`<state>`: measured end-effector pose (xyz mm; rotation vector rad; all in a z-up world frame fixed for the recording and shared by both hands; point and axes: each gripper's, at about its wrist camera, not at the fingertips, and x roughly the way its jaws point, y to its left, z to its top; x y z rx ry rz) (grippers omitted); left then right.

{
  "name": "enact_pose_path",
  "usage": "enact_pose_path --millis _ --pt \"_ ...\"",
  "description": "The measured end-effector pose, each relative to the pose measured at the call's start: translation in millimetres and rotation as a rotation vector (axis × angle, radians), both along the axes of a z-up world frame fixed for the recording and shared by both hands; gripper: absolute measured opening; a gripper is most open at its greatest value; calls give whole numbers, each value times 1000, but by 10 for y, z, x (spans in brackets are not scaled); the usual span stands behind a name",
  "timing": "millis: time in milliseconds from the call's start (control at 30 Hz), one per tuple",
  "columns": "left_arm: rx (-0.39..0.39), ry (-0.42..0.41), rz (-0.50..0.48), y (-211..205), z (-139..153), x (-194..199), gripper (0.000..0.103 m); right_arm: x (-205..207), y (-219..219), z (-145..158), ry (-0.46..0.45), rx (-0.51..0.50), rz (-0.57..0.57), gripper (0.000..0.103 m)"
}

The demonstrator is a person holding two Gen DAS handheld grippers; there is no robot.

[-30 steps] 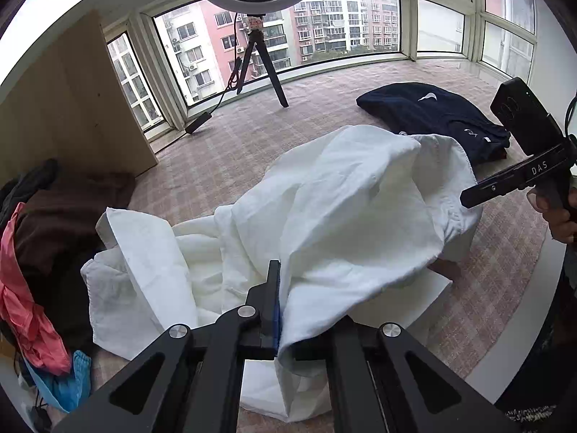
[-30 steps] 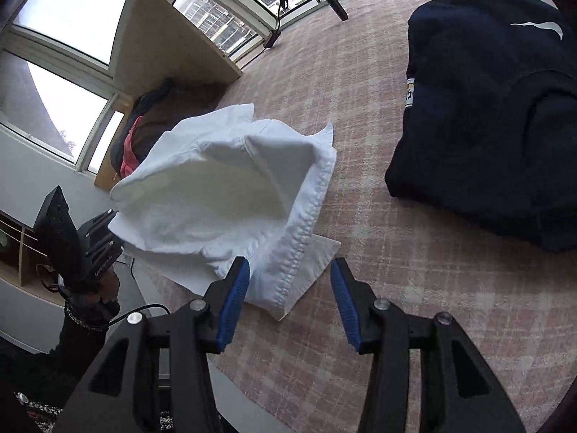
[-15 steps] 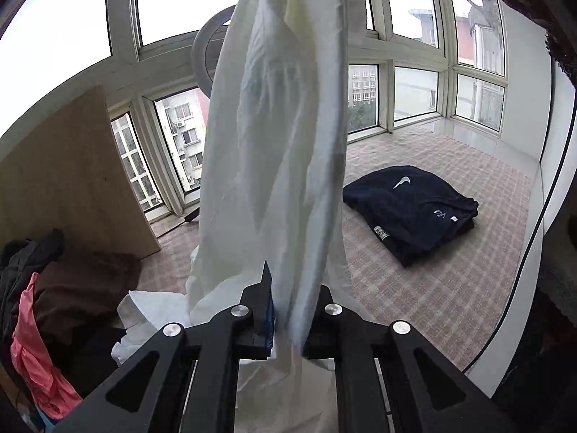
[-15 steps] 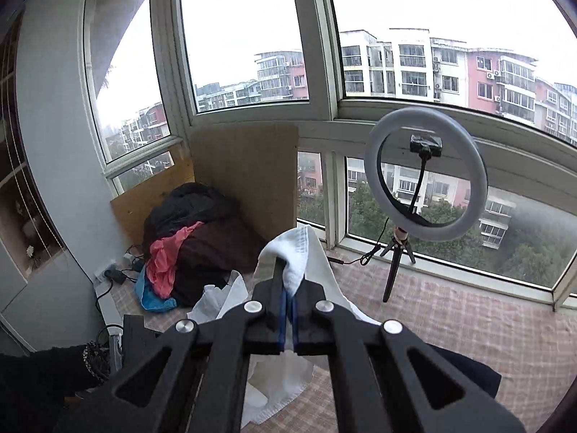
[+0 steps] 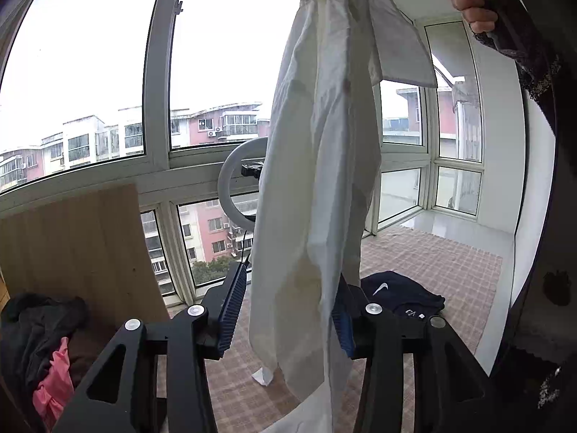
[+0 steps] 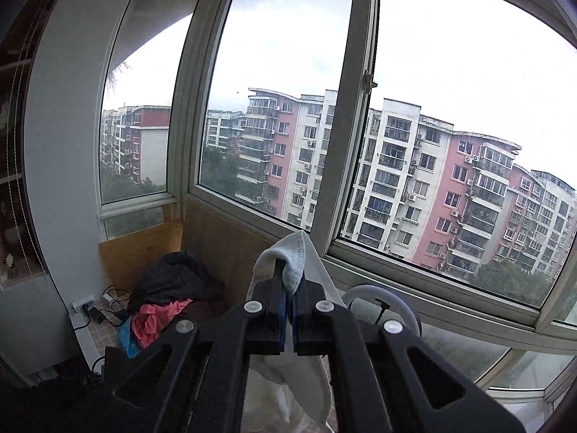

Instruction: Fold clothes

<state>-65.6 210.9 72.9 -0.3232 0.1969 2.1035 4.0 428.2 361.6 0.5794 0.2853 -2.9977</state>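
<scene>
Now the left claw point(image 5: 288, 310) stands spread wide, its blue pads either side of the white garment point(image 5: 321, 180) but not pinching it; half a second ago it was pressed onto the cloth. The right claw point(image 6: 288, 310) stays pressed together on a hem of the garment, lifted higher than before, so the cloth hangs full length in front of the windows, its lower end trailing towards the checked floor point(image 5: 432, 263). We judge this a regrasp: the left is free to find a matching corner. The folded navy garment point(image 5: 400, 292) lies on the floor beyond.
</scene>
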Motion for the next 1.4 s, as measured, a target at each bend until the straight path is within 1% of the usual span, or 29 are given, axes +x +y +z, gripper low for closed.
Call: enact_pose_path --millis 33,100,167,233,300,333,400,433,500,567,633,800,900,967,1000,1033,1067,1100,1133,1167,1233,1267,1367,1400 --pt "-18 -21 -12 -9 -93 -14 43 11 81 -149 -30 1 -21 2" --pt "-78 -56 -33 6 -346 1 43 32 243 -448 -89 2 -64 2" --pt "-145 -92 -50 30 -645 26 43 119 558 -967 -168 -42 -127 2" --pt "-206 -175 -96 83 -981 52 43 257 913 -1559 -248 -111 -193 2" --pt "-261 -232 -122 132 -1282 157 40 469 1264 -2137 -319 -196 -263 2" --pt "-291 -267 -146 172 -1431 219 37 586 1428 -2373 -346 -235 -293 2" --pt "-340 -325 -194 281 -1681 334 32 781 1708 -2752 -390 -313 -350 2" --pt "-363 -340 -212 358 -1771 391 30 863 1828 -2909 -409 -350 -377 2" --pt "-408 -365 -249 513 -1944 503 30 1011 2044 -3165 -434 -411 -423 2" --pt "-444 -321 -266 671 -2000 589 28 1115 2186 -3282 -442 -432 -453 2" --pt "-482 -258 -295 830 -2031 684 28 1155 2258 -3306 -446 -437 -459 2" --pt "-622 74 -380 1085 -1960 845 33 1113 2318 -3274 -452 -434 -440 2" --pt "-699 177 -458 1148 -1932 802 34 1037 2290 -3277 -463 -424 -417 2" --pt "-786 273 -461 1247 -2055 764 34 1003 2254 -3268 -469 -417 -399 2" --pt "-817 289 -460 1297 -2106 725 34 988 2243 -3266 -470 -418 -388 2" --pt "-835 279 -473 1352 -2140 675 30 973 2230 -3263 -470 -414 -379 2" --pt "-852 267 -486 1408 -2172 625 15 958 2223 -3261 -471 -407 -376 2" --pt "-871 256 -489 1458 -2210 580 3 953 2229 -3259 -470 -405 -374 2" --pt "-881 243 -475 1471 -2214 541 0 949 2236 -3256 -469 -405 -373 2" --pt "-889 230 -460 1481 -2215 503 0 951 2252 -3252 -467 -409 -371 2" --pt "-860 230 -421 1388 -2048 481 0 952 2295 -3236 -462 -402 -373 2" --pt "-840 229 -378 1315 -1915 475 0 953 2318 -3226 -459 -397 -375 2" --pt "-727 194 -268 973 -1357 449 0 917 2429 -3202 -454 -400 -378 2" --pt "-699 198 -240 844 -1200 499 0 895 2467 -3193 -451 -402 -377 2"
